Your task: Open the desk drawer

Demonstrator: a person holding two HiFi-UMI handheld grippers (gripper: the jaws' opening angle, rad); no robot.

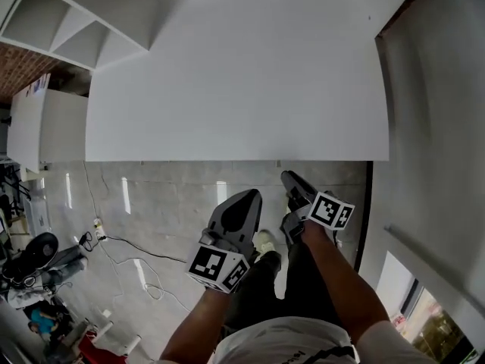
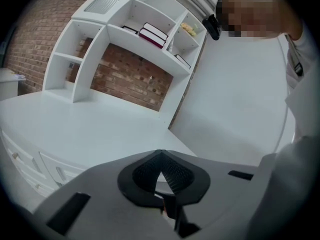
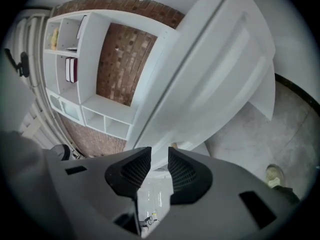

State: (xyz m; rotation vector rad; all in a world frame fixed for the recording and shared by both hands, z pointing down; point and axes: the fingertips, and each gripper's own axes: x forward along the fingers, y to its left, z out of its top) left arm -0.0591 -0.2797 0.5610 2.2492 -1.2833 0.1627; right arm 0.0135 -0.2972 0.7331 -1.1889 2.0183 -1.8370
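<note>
The white desk (image 1: 235, 74) fills the upper head view, its front edge running across the middle. Drawer fronts with small handles (image 2: 55, 170) show at the lower left of the left gripper view, below the desk top. My left gripper (image 1: 246, 201) hangs over the floor just in front of the desk edge; its fingertips (image 2: 160, 155) touch, shut on nothing. My right gripper (image 1: 292, 180) is beside it, closer to the edge, rolled sideways. Its jaws (image 3: 159, 156) stand apart with nothing between them, facing a white panelled desk front (image 3: 220, 79).
A white shelf unit (image 1: 76, 21) stands on the desk's far left, holding books (image 2: 152, 34), in front of a brick wall (image 2: 130, 76). A wall (image 1: 439, 112) bounds the desk's right side. Cables and a power strip (image 1: 98, 230) lie on the tiled floor. My shoe (image 1: 264, 243) is below the grippers.
</note>
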